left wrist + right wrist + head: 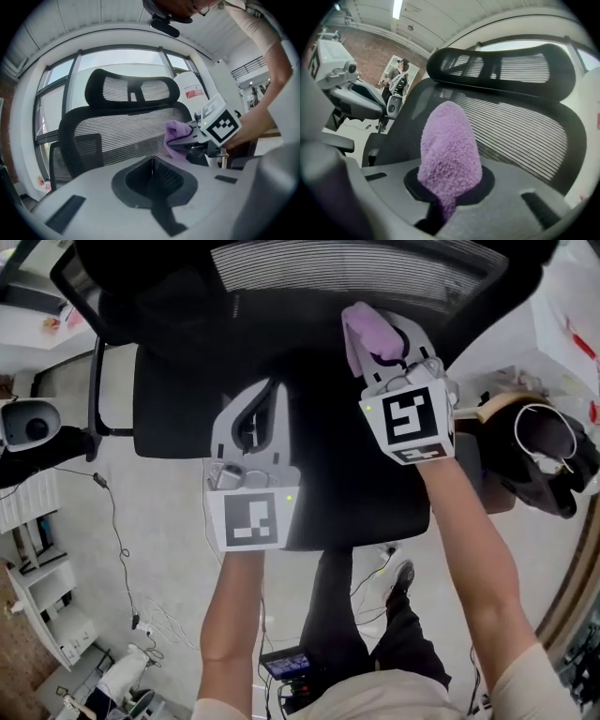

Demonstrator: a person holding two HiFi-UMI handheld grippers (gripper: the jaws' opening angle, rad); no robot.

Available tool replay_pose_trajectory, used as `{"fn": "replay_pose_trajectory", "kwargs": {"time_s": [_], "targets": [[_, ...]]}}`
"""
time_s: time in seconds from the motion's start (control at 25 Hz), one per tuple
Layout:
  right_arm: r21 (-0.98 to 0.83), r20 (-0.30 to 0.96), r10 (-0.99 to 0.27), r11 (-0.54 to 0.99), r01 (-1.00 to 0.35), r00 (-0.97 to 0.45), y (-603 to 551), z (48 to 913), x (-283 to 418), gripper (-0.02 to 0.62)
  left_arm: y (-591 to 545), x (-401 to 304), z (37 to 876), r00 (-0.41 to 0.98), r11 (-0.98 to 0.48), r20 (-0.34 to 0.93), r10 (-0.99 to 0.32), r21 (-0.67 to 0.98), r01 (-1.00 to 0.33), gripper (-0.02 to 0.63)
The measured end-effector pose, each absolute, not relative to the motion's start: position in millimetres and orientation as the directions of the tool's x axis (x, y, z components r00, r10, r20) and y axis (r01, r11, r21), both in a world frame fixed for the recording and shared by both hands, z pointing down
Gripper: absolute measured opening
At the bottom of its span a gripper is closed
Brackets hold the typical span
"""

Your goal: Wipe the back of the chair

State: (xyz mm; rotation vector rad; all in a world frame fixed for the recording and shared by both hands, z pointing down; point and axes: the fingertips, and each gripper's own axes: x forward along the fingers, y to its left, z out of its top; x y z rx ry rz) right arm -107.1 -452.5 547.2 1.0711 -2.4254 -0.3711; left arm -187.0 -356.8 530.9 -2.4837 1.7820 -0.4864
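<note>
A black office chair stands in front of me, its mesh back (356,273) at the top of the head view and its seat (187,418) under both grippers. My right gripper (372,351) is shut on a purple fluffy cloth (364,332), held just short of the mesh back's lower part. In the right gripper view the cloth (450,150) sticks up between the jaws before the ribbed mesh (520,126). My left gripper (270,395) hovers over the seat, shut and holding nothing. The left gripper view shows the cloth (176,136) next to the mesh (122,133), under the headrest (131,91).
The chair's armrest (94,381) juts out at the left. A dark bag (548,456) sits on a wooden stool (497,409) at the right. Cables (112,521) trail over the floor, and a white shelf (47,596) stands at the lower left.
</note>
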Motion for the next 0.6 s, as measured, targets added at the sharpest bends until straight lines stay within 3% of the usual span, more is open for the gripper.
{"fn": "replay_pose_trajectory", "kwargs": {"time_s": [0.28,0.6], "targets": [[0.380,0.314,-0.863,0.496,-0.781,-0.396,-475.0,552.9,41.1,0.029,-373.3,-106.5,534.6,0.384,-0.431,0.228,-0.895,-0.219,-0.876,0.008],[0.379,0.319,-0.855,0.511,-0.772,-0.409,-476.3,555.2,52.6,0.029,-373.7,-73.5,543.1,0.415,-0.466,0.244,-0.877,-0.221,-0.856,0.008]]}}
